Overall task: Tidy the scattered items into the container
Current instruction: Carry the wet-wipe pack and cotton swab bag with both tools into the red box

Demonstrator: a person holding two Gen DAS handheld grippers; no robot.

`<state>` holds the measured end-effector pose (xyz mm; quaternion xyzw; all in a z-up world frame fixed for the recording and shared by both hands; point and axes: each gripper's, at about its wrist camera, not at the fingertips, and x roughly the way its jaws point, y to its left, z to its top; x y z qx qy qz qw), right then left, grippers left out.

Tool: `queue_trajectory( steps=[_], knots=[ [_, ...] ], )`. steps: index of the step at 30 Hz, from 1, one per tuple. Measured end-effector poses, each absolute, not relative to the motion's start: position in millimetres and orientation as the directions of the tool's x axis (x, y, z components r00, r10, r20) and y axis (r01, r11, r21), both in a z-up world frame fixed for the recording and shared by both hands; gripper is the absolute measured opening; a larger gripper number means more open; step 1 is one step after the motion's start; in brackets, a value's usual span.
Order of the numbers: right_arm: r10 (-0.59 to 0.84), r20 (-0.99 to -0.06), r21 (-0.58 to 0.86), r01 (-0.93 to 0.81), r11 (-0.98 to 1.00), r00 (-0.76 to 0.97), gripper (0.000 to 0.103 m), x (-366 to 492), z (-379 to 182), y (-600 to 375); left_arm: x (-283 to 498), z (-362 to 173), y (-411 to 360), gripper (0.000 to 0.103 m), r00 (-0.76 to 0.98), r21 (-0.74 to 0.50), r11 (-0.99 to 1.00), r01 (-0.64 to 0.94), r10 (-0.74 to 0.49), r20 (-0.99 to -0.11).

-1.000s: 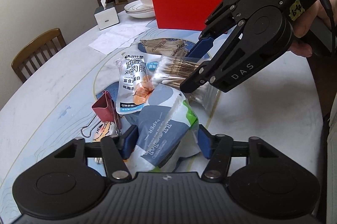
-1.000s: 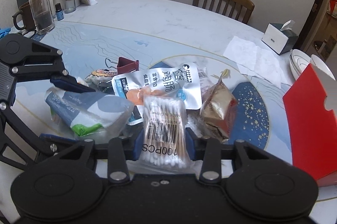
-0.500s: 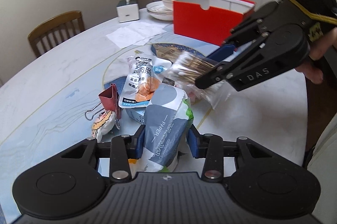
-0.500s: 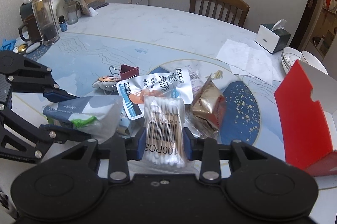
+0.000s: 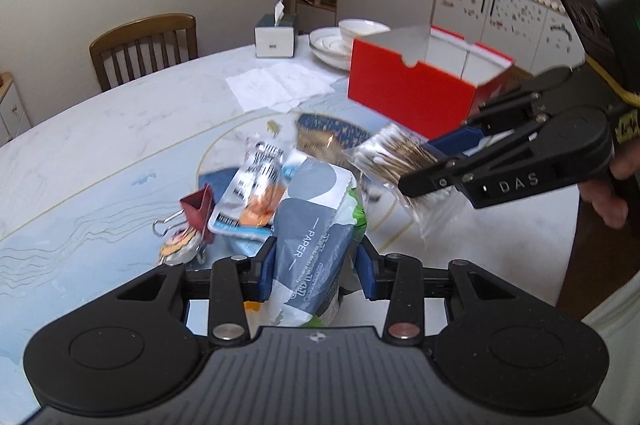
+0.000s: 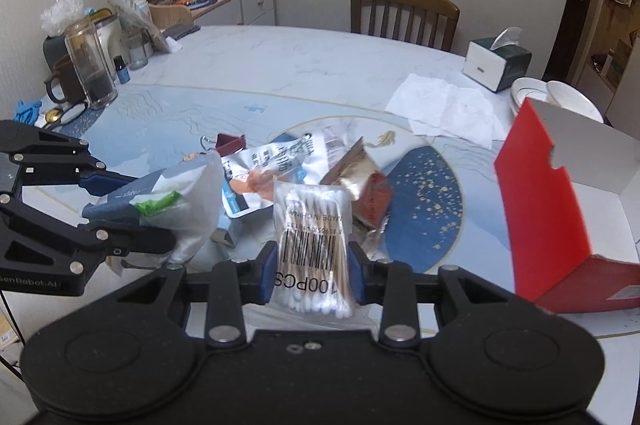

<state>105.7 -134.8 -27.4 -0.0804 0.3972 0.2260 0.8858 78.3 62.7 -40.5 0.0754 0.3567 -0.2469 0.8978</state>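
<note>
From the left wrist, your left gripper (image 5: 316,267) is clamped on the tissue pack (image 5: 316,225), whose long axis runs straight out along the fingers toward the far side of the table (image 5: 120,129). The red box (image 5: 412,97) stands open-topped beyond it and to the right, near the table's far right edge. Your right gripper (image 5: 420,165) sits between you and that box, so it looks the nearer of the two; it pinches the swab bag (image 5: 394,155), whose sticks point leftward across this view. The snack sachet (image 5: 256,193) and binder clip (image 5: 196,211) lie on the table below the pack. From the right wrist, the fingers are closed on the swab bag (image 6: 310,249) at its near end, its long axis pointing forward and away from you. The box (image 6: 540,197) lies to the right of the fingers, opening upward, so I judge the carry must swing right and over its red wall. The left gripper (image 6: 132,209) holds the pack (image 6: 180,201) at your left, farther from the box.
</note>
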Motion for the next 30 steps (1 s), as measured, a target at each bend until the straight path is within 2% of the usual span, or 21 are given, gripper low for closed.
queue_trajectory(
  steps=[13,30],
  knots=[
    [0.336,-0.699,0.064,-0.412,0.909,0.631,0.034,123.1,5.8,-206.1,95.6,-6.0,7.9,0.038,0.664,-0.084,0.892,0.445,-0.391,-0.637],
    [0.276,-0.672,0.032,-0.345,0.938,0.688,0.034,174.4,27.0,-316.8,138.3,17.0,-77.5,0.038,0.698,-0.053,0.902,0.428,-0.367,-0.615]
  ],
)
